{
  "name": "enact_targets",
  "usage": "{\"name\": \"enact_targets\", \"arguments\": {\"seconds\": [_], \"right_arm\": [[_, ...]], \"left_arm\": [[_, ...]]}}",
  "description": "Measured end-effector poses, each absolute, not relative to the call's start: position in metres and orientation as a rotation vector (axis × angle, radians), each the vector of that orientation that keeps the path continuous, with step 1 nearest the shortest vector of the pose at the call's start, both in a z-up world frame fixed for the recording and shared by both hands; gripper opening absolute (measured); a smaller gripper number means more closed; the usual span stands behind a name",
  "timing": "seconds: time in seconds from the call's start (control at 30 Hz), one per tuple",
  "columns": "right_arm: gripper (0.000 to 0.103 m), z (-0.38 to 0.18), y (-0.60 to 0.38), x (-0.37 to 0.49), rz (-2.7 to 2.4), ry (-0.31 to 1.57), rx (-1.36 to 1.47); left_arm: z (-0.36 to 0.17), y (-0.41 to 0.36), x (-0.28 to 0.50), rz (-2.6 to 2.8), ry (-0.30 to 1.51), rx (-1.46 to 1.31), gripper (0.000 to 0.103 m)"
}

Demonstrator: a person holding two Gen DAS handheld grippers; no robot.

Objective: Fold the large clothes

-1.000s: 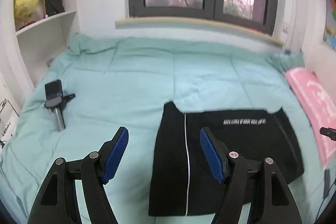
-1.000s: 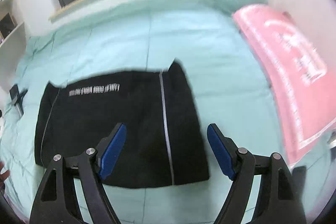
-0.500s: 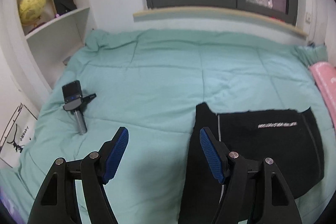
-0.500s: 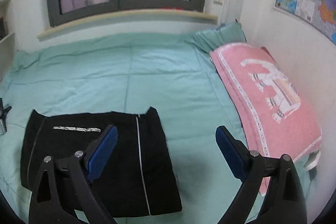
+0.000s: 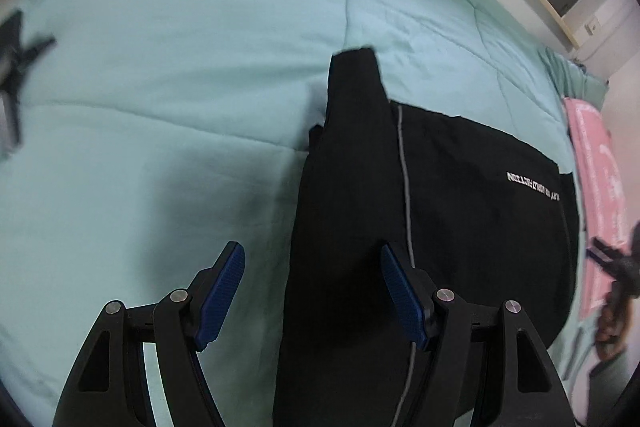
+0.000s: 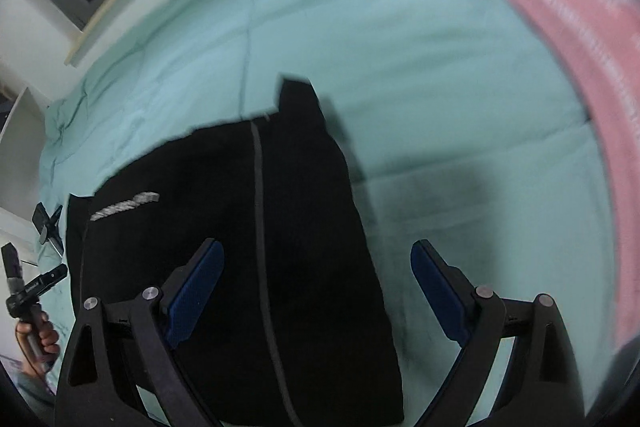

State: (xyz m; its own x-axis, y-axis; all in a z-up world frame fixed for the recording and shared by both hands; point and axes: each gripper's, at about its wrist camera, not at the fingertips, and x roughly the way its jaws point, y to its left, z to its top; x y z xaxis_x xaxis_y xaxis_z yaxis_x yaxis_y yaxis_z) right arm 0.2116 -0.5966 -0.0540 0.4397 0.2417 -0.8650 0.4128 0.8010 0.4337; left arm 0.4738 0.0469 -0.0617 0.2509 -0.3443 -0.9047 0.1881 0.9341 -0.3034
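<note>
Both sets of jaws stand released, with nothing pinched between their blue pads. Those of the left gripper [image 5: 310,291] hang spread over the left edge of the black garment [image 5: 432,219], which lies folded flat on the mint-green bed [image 5: 192,39]: the right pad [image 5: 400,295] sits above black cloth, the left pad above bare quilt. Whether either pad touches the fabric I cannot tell. A thin grey stripe [image 5: 406,187] runs along the garment just right of these jaws, and a line of white lettering [image 5: 534,185] lies further right. A narrow flap of the cloth pokes out beyond the jaws, toward the window.

Jaws of the right gripper [image 6: 316,295] are spread wider and straddle the garment's opposite edge, the left pad [image 6: 192,295] over black cloth, the right pad over quilt. Well to the right of them lies a pink blanket [image 6: 580,27]. Far left of these jaws, a hand [image 6: 40,337] grips the handle of the other gripper. A small dark device [image 6: 48,227] on a stand rests on the bed beyond it.
</note>
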Motion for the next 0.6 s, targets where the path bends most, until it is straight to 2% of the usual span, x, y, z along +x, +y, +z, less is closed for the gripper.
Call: {"name": "enact_targets", "arguments": {"seconds": [0.23, 0.3, 0.43, 0.47, 0.5, 0.6], "right_arm": [[0.096, -0.123, -0.596, 0.24, 0.084, 1.207, 0.821], [0.096, -0.137, -0.592, 0.25, 0.133, 1.217, 0.846], [0.1, -0.145, -0.583, 0.264, 0.17, 1.219, 0.833], [0.094, -0.142, -0.579, 0.266, 0.199, 1.211, 0.813], [0.079, -0.139, -0.578, 0.266, 0.224, 1.201, 0.809], [0.063, -0.126, -0.573, 0.257, 0.257, 1.184, 0.737]], "left_arm": [[-0.123, 0.052, 0.501, -0.497, 1.421, -0.418, 0.072], [-0.14, 0.047, 0.505, -0.579, 1.475, -0.552, 0.072], [-0.162, 0.035, 0.51, -0.609, 1.49, -0.632, 0.072], [-0.166, 0.036, 0.51, -0.615, 1.491, -0.667, 0.072], [-0.166, 0.037, 0.508, -0.619, 1.49, -0.685, 0.07], [-0.156, 0.035, 0.5, -0.663, 1.453, -0.622, 0.058]]}}
